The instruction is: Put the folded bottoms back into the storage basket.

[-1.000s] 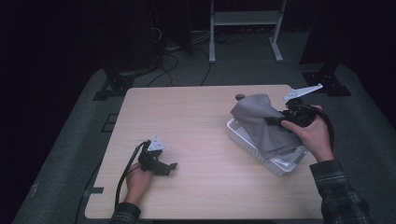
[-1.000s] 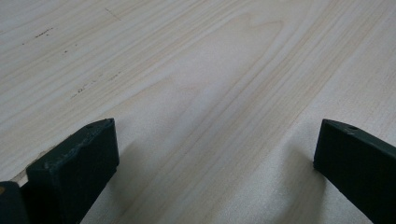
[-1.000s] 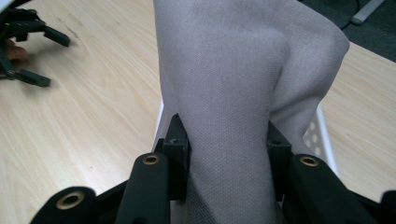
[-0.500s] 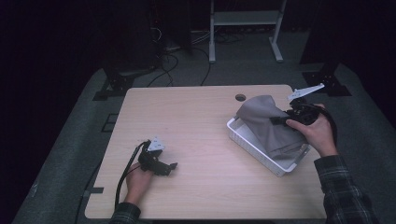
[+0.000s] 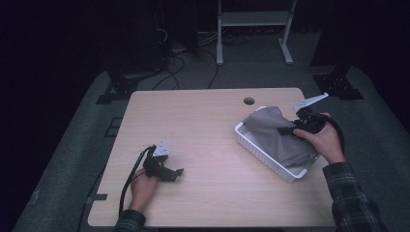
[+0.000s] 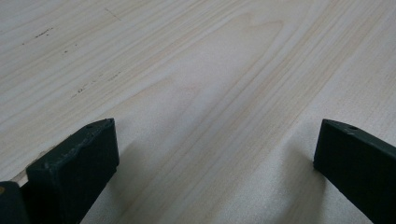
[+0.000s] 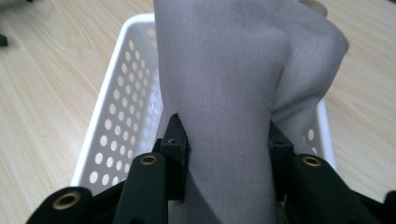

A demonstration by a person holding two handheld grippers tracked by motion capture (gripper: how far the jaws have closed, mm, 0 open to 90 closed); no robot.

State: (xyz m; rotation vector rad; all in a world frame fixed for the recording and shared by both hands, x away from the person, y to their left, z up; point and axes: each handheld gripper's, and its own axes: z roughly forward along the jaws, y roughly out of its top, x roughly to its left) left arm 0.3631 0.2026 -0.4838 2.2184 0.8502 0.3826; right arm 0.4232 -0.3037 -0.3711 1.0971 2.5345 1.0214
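While the right hand-held gripper [image 7: 224,154] clamped the grey cloth [image 5: 278,137], which already lay mostly inside the white basket [image 5: 258,150] on the tabletop [image 5: 203,125], only letting go seemed left, and the left hand-held gripper [image 5: 180,172] rested open, empty

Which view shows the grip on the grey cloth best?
The right gripper view: both jaws of the right gripper press a fold of the grey cloth above the white basket. The high view shows the cloth small, draped into the basket. The left gripper view shows bare table.
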